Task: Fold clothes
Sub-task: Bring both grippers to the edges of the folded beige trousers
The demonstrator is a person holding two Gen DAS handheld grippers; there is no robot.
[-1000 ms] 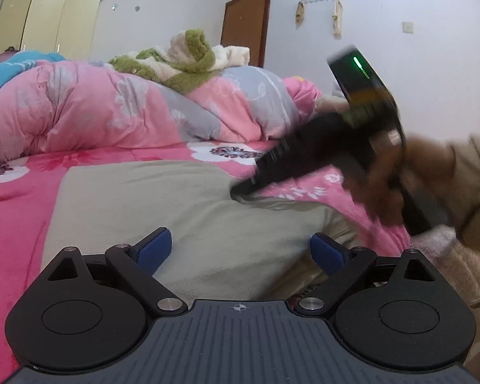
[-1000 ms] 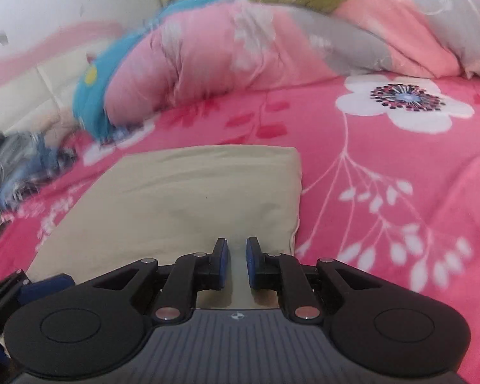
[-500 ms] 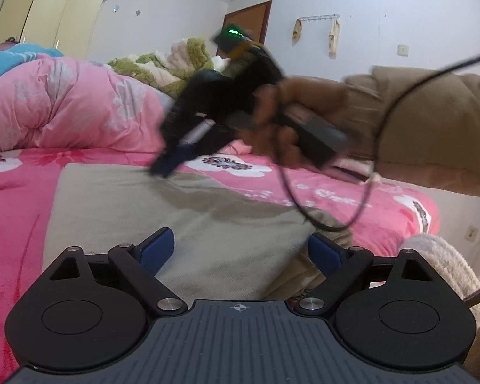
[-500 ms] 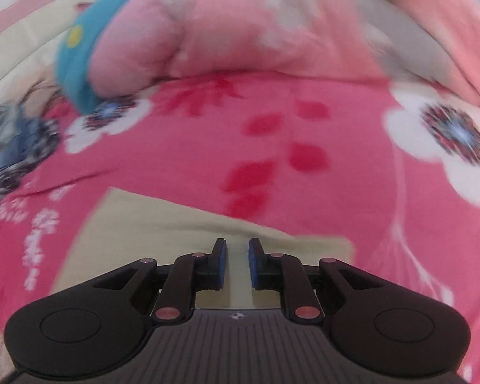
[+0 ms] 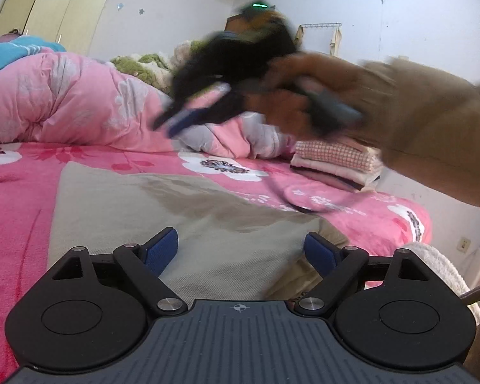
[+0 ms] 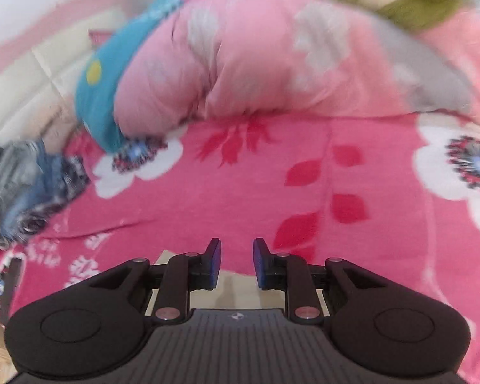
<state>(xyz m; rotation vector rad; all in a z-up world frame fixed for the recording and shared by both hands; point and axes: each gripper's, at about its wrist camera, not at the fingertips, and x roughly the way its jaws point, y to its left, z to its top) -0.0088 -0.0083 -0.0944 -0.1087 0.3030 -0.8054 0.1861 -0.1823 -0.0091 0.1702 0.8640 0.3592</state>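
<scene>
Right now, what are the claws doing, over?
Left claw wide, closing, nothing gripped. Right claw opening, empty, above the bed. Beige cloth flat. Nothing in the way.

Soft, even daylight fills both views, with no glare. A faint shadow lies on the beige cloth (image 5: 182, 204). In the left view the right gripper (image 5: 188, 116) at 12 o'clock is motion-blurred. The right view is smeared, strongest towards 9 o'clock. Fisheye bending curves all edges.

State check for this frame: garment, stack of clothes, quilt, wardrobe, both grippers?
beige garment: flat on the bed, partly folded, held by neither gripper
stack of clothes: folded, piled
pink quilt: bunched up
wardrobe: doors shut
left gripper: jaws wide, closing, empty
right gripper: opening, nothing between the pads
</scene>
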